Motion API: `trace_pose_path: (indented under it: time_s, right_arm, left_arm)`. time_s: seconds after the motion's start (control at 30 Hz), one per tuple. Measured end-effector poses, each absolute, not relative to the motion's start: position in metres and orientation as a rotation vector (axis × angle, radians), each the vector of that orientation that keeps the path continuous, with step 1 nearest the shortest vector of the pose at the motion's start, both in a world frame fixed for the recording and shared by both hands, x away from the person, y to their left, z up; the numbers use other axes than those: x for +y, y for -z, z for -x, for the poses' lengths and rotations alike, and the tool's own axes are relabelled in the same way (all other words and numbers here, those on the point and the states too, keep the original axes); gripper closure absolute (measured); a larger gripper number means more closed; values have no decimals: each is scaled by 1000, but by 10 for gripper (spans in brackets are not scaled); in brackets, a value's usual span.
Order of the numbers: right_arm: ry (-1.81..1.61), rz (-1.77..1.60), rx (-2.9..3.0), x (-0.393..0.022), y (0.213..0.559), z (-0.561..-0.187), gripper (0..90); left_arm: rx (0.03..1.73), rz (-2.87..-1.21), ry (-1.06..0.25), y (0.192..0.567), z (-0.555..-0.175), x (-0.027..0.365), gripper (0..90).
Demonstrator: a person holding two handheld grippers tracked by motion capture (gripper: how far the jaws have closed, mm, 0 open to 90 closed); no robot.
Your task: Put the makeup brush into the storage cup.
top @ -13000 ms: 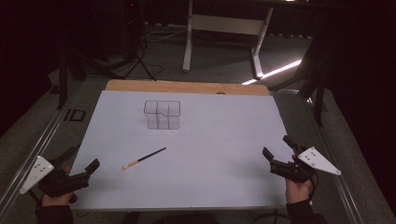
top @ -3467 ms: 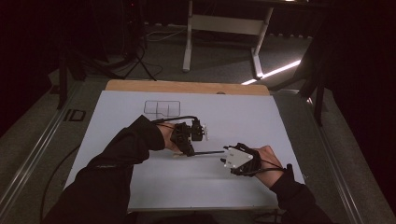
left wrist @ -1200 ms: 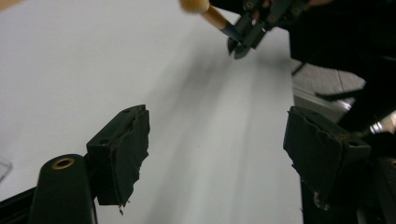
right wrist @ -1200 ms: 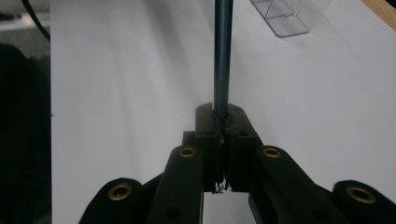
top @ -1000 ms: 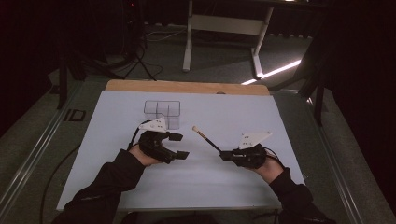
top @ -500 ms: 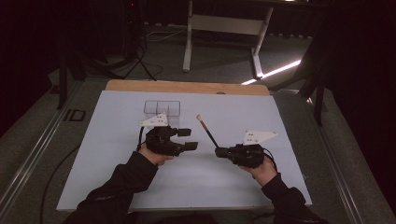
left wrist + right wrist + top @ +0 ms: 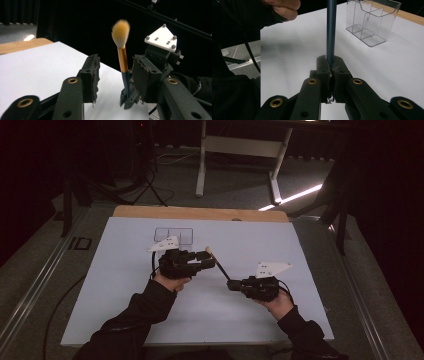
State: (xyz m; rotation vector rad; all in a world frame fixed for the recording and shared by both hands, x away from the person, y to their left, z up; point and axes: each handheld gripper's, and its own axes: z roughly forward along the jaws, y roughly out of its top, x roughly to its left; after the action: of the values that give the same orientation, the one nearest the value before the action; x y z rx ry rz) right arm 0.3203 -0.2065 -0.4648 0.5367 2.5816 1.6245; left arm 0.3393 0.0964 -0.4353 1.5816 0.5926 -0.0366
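A makeup brush with tan bristles, an orange ferrule and a dark blue handle slants up over the white table. My right gripper is shut on the handle's lower end, its jaws pinching it in the right gripper view. My left gripper is open at the brush head. In the left gripper view the brush stands between the spread jaws, close to the right-hand one; I cannot tell if it touches. The right gripper appears behind it.
A clear plastic organizer with several compartments stands at the back of the white sheet, also in the right gripper view. The person's left hand hovers close above. A wooden strip edges the far side.
My left gripper has shifted right and slightly forward, so its open jaws now flank the brush head. The right gripper has kept hold of the brush, nearly in place.
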Motion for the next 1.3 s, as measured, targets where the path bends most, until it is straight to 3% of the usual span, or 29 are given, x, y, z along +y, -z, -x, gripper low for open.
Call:
trace_pose_path:
  time_s: [0.47,1.0,1.17,1.3]
  right_arm:
    - [-1597,-520,2593,-206,465,-321,859]
    - [-1506,-496,2628,-205,468,-321,850]
    - [-1471,-519,2662,-202,469,-320,646]
    - [-1449,-530,2685,-199,470,-320,547]
  left_arm:
    - [553,-1592,104,434,-344,88,802]
    - [522,-1668,148,428,-345,80,847]
    - [504,-1696,122,422,-342,78,848]
    - [495,-1707,114,417,-342,78,848]
